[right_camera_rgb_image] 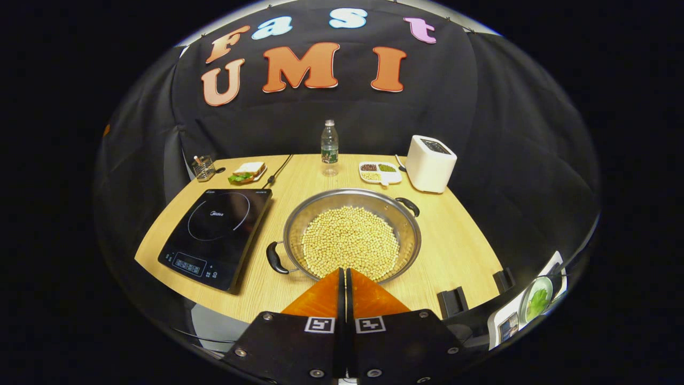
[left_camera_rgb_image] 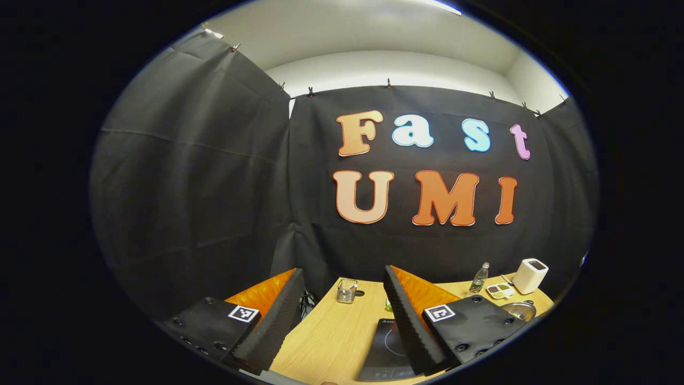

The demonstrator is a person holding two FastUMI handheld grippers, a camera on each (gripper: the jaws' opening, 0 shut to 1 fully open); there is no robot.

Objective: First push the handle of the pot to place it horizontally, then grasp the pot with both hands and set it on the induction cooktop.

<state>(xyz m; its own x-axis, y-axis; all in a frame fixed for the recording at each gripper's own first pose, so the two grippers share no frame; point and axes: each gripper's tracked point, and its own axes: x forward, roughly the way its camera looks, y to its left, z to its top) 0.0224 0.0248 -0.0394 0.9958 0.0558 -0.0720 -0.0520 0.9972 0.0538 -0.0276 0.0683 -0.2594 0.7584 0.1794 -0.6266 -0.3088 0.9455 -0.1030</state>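
Observation:
A steel pot (right_camera_rgb_image: 299, 224) full of pale beans sits mid-table in the right gripper view. One black handle (right_camera_rgb_image: 274, 259) points near-left and the other handle (right_camera_rgb_image: 409, 206) far-right, so they lie on a diagonal. The black induction cooktop (right_camera_rgb_image: 216, 235) lies flat to the pot's left. My right gripper (right_camera_rgb_image: 343, 271) is shut with nothing in it, its tips at the pot's near rim; contact cannot be told. My left gripper (left_camera_rgb_image: 342, 272) is open and held high, facing the booth wall, with the cooktop (left_camera_rgb_image: 387, 347) below between its fingers and the pot's rim (left_camera_rgb_image: 518, 310) low at the right.
Along the back of the wooden table (right_camera_rgb_image: 454, 251) stand a water bottle (right_camera_rgb_image: 329, 147), a white appliance (right_camera_rgb_image: 430, 163), a divided dish (right_camera_rgb_image: 380, 172), a sandwich on a plate (right_camera_rgb_image: 247, 172) and a wire cup (right_camera_rgb_image: 203, 168). A cord (right_camera_rgb_image: 278, 170) runs back from the cooktop. Two black clips (right_camera_rgb_image: 452, 302) sit at the near right edge.

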